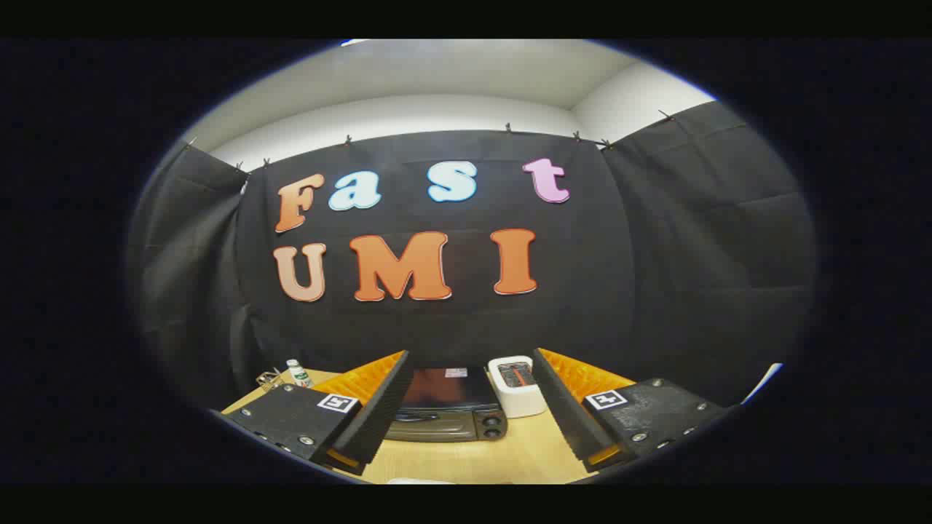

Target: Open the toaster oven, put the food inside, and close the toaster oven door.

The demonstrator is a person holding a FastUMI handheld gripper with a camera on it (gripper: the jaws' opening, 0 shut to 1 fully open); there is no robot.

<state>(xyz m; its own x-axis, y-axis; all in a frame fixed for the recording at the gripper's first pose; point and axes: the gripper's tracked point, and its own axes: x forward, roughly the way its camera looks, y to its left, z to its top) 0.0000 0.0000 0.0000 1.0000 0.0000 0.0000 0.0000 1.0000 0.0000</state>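
A dark toaster oven (445,411) stands on the wooden table (466,458), seen from above and in front, between and beyond my two fingers. Its door looks closed, with a handle bar along the front and two knobs (492,426) at its right end. My gripper (466,418) is open wide and holds nothing; it is raised well back from the oven. A sliver of something white (419,481) lies on the table just below the fingers, too cut off to identify.
A white pop-up toaster (515,386) stands right beside the oven, touching or nearly touching its right side. A small white bottle with a green label (297,372) and a metal clip-like object (269,378) sit at the table's far left corner. Black cloth walls close the back.
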